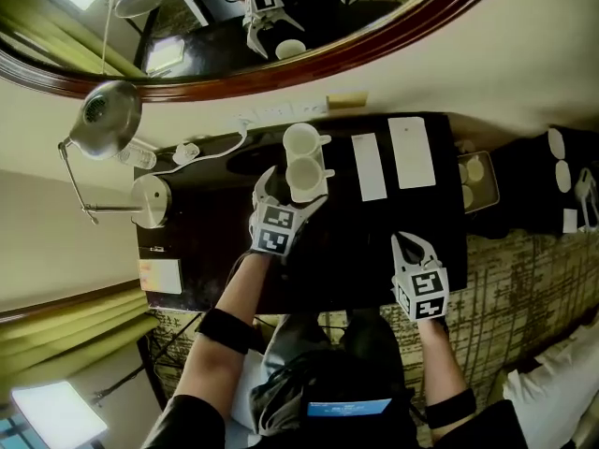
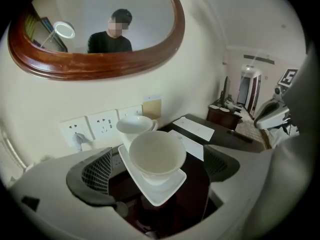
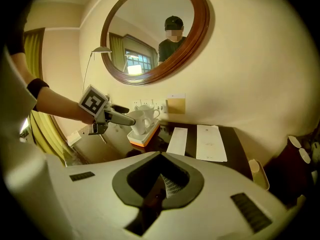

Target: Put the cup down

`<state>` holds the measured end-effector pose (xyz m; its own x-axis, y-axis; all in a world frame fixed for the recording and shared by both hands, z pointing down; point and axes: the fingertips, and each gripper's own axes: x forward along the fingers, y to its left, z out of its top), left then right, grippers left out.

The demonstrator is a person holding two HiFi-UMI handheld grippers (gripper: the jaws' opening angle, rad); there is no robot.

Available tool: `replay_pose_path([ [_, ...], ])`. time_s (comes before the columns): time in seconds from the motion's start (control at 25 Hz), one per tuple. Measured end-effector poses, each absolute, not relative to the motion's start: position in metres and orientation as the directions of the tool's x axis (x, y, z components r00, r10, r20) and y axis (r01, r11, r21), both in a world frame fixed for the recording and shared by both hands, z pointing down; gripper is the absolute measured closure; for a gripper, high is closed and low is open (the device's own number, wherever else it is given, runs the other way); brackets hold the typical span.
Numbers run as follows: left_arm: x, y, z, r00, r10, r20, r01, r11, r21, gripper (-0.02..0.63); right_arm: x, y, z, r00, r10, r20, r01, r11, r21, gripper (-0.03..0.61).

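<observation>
Dark desk [image 1: 351, 246] beneath oval mirror [image 2: 95, 61]. Cup [image 2: 155, 151] on desk tray [image 2: 161, 196], between wide-spread left gripper [image 1: 292, 193]; right gripper [image 1: 409, 241] closed, empty.

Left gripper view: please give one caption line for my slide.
Open left gripper flanks a white cup sitting on its tray, a second cup behind.

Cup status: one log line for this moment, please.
cup: on tray | left gripper: open, astride cup | right gripper: shut, empty
</observation>
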<state>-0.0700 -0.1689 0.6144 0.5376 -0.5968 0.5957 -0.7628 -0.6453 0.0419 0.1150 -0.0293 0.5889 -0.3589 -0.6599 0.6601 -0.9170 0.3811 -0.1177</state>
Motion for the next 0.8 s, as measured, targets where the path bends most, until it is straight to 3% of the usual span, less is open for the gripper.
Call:
replay_pose_path([
  [0.48,-0.054,-0.185,0.632,0.580,-0.546,0.605,-0.692,-0.722,0.011,0.050,0.124,-0.028,0.603,-0.326,-0.649,0.688,-0.930,0.351,-0.110,0.572],
  [0.64,-0.055,-0.190,0.633,0.563,-0.566,0.603,-0.703,-0.711,-0.011,0.178,0.122,-0.029,0.604,-0.330,-0.648,0.686,-0.929,0.351,-0.114,0.572],
  [0.8,-0.055,-0.191,0.633,0.564,-0.572,0.595,-0.705,-0.709,-0.013,0.186,0.126,-0.025,0.605,-0.325,-0.646,0.690,-0.931,0.346,-0.114,0.572],
])
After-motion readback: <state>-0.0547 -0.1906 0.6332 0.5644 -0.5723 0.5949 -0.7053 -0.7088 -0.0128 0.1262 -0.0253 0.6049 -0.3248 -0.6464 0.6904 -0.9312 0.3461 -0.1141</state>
